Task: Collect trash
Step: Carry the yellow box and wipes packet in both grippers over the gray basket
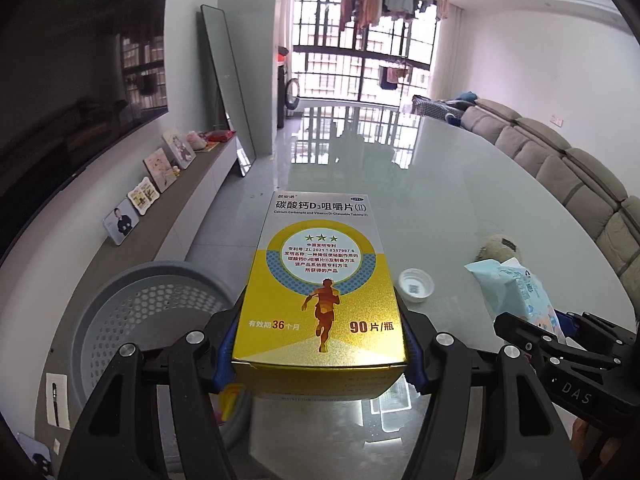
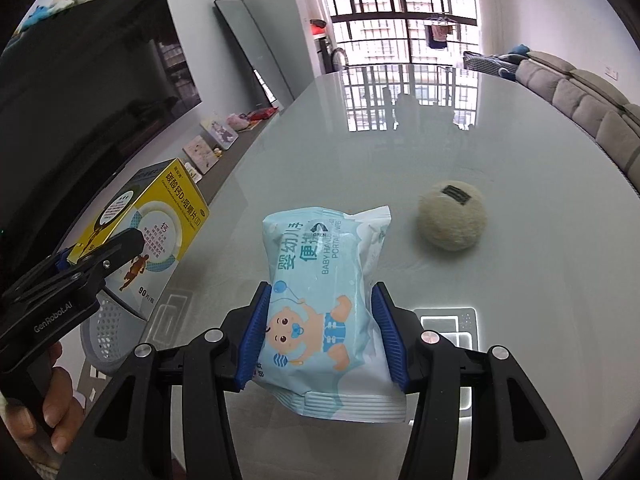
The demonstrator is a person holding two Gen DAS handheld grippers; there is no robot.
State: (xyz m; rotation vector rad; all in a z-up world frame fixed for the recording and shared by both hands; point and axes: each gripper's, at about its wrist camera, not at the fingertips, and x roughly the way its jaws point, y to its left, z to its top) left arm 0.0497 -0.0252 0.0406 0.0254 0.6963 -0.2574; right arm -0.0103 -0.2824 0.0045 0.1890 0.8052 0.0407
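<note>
My left gripper (image 1: pixel 320 344) is shut on a yellow and white tablet box (image 1: pixel 316 280) and holds it above the table's left edge, beside a grey perforated bin (image 1: pixel 148 320) on the floor. The box also shows in the right wrist view (image 2: pixel 152 220). My right gripper (image 2: pixel 322 332) is shut on a pale blue baby wipes pack (image 2: pixel 324 300) and holds it above the glass table (image 2: pixel 480 140). The pack also shows in the left wrist view (image 1: pixel 516 292).
A beige fuzzy ball (image 2: pixel 452 216) and a small white cap (image 1: pixel 416 285) lie on the table. The bin (image 2: pixel 104 328) stands below the table's left edge. A TV shelf with pictures (image 1: pixel 160 184) runs along the left wall, a sofa (image 1: pixel 580 168) on the right.
</note>
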